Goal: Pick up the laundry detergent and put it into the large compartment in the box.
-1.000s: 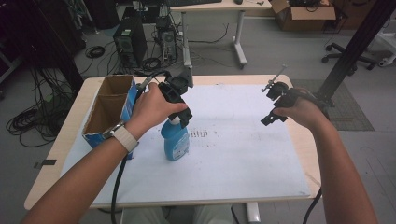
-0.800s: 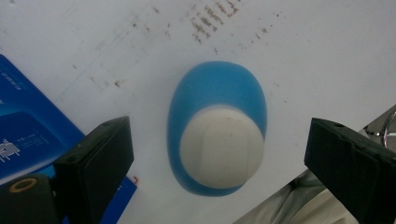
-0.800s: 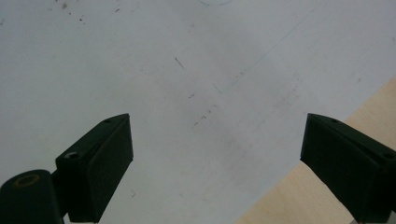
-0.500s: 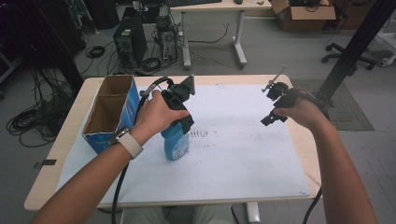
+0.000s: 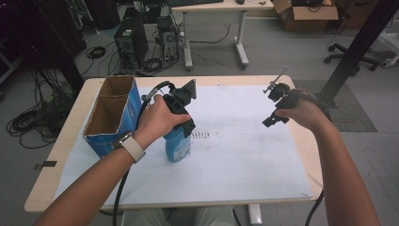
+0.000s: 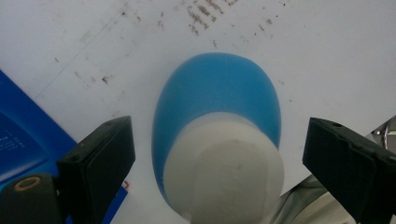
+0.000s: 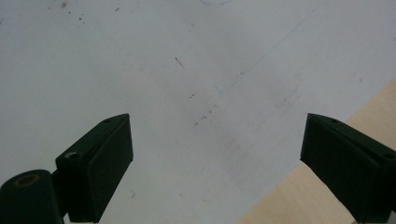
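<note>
A blue bottle (image 5: 178, 146) with a white cap stands upright on the white sheet (image 5: 244, 160), just right of a blue cardboard box (image 5: 104, 143). My left gripper (image 5: 184, 123) hovers over the bottle's top, pointing down. In the left gripper view the bottle (image 6: 219, 93) and its white cap (image 6: 229, 172) sit between the two wide-apart jaws of the left gripper (image 6: 219, 154), which do not touch it. My right gripper (image 5: 275, 110) is held over the sheet's right part. The right gripper (image 7: 217, 154) is open with nothing between its jaws.
The open-topped box has two compartments, and its blue wall (image 6: 18, 140) lies close to the left jaw. Bare wooden table (image 7: 336, 140) shows past the sheet's right edge. Desks, computers and cables stand on the floor beyond the table.
My left hand has shifted slightly toward the near side and settled over the bottle. The bottle and the right gripper have stayed in place.
</note>
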`<state>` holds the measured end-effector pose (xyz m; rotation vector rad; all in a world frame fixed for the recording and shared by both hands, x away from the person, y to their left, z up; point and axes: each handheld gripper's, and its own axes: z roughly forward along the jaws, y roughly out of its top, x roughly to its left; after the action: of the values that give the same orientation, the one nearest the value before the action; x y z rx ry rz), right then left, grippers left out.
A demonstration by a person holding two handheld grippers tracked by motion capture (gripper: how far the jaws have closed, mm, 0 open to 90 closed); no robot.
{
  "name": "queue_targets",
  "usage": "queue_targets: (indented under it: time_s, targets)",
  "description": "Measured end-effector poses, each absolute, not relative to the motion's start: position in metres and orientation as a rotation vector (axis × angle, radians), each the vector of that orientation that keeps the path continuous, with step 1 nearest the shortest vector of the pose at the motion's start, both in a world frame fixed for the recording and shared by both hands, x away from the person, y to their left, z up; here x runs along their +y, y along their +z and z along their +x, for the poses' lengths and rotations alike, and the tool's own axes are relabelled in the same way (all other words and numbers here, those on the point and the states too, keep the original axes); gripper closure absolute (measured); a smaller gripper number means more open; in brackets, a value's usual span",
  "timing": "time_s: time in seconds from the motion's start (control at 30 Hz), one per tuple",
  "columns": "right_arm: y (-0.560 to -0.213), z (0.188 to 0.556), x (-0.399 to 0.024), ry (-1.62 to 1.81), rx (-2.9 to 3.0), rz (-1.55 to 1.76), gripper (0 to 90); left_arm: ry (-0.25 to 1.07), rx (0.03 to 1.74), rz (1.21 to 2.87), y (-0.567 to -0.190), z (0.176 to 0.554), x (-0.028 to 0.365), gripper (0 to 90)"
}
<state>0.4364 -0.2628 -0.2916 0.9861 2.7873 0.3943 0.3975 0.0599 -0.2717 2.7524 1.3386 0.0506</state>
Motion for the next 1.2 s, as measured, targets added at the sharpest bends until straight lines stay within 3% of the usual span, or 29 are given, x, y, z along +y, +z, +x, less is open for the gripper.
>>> queue_targets:
  time_s: [1.2]
  targets:
    - [-0.2909,0.4351,-0.2648,0.400,2.783,0.987,9.2,0.026,1.338,2.763,-0.2795,0.3999,0.0611,30.0]
